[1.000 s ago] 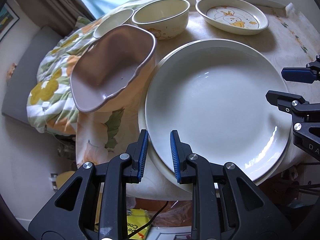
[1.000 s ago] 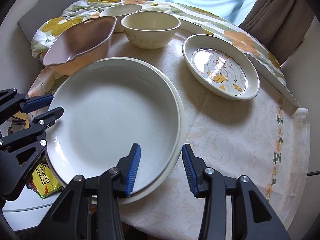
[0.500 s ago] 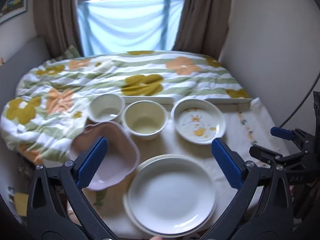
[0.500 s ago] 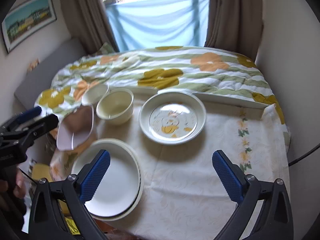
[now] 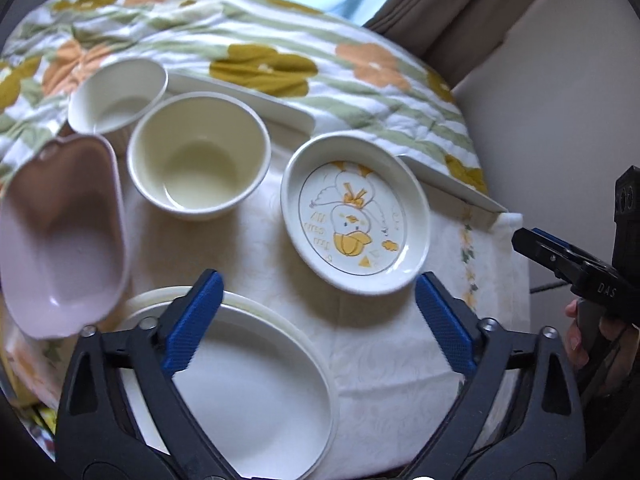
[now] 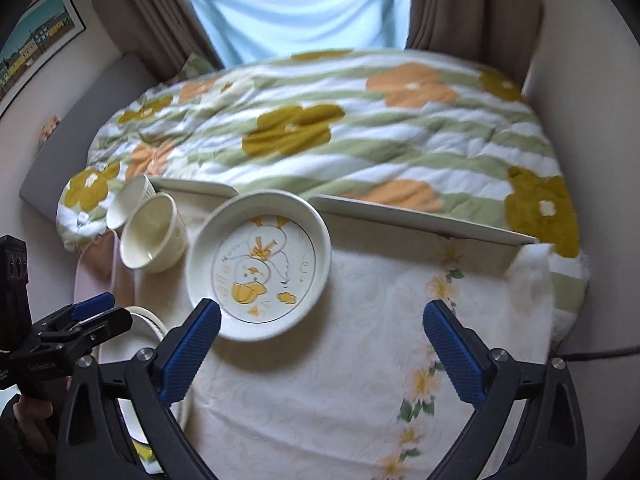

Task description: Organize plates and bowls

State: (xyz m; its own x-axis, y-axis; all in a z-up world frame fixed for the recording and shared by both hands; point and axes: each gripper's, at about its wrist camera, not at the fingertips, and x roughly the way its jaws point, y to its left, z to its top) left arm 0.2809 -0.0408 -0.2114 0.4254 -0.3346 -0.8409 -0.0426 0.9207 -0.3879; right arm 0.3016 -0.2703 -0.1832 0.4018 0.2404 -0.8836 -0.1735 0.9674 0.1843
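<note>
A duck-print plate [image 5: 356, 216] [image 6: 260, 264] sits mid-table. A cream bowl [image 5: 198, 156] [image 6: 154, 238] and a small white bowl [image 5: 116, 96] [image 6: 128, 202] stand to its left. A pink bowl [image 5: 60, 236] sits at the left edge. A large white plate [image 5: 248, 396] lies stacked on another at the near edge. My left gripper [image 5: 320, 324] is open and empty above the near table, its left finger over the large plate. My right gripper [image 6: 320, 344] is open and empty over the tablecloth, just short of the duck plate.
The table [image 6: 360, 400] has a white floral cloth. A flowered quilt [image 6: 320, 132] on a bed lies right behind it. Curtains and a window are at the back. A wall is at the right.
Both grippers opened wide from nearly closed on the large plate's rim, pulled back and up, and now have come closer to the dishes again, facing the duck plate.
</note>
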